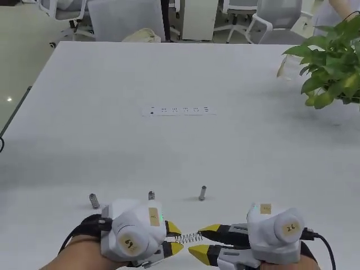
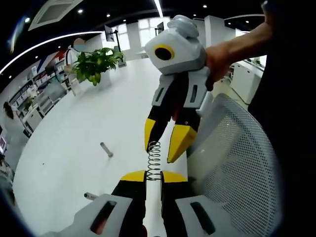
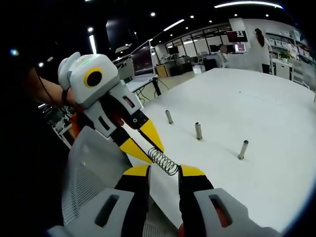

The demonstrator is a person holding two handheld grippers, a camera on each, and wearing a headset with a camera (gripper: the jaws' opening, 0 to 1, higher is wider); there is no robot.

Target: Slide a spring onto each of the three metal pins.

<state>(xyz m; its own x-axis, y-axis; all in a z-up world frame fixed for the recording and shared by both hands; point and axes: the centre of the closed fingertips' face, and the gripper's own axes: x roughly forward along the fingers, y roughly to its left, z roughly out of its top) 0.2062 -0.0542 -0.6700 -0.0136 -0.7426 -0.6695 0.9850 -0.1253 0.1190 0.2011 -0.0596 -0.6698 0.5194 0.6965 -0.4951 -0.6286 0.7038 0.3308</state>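
the spring [image 1: 189,237] hangs level in the air over the near edge of the table [image 1: 225,152], spanning the gap between the two tongs. the left tongs [image 2: 153,175] are clenched on its left end. the right tongs [image 3: 163,170] are parted, their yellow tips lying either side of its right end. just beyond, three pins [image 1: 202,193] stand upright in a row on the table, apart from both tongs

Bright, even light from ceiling strips [image 2: 159,7], soft shadows, fisheye warping at gripper-view edges
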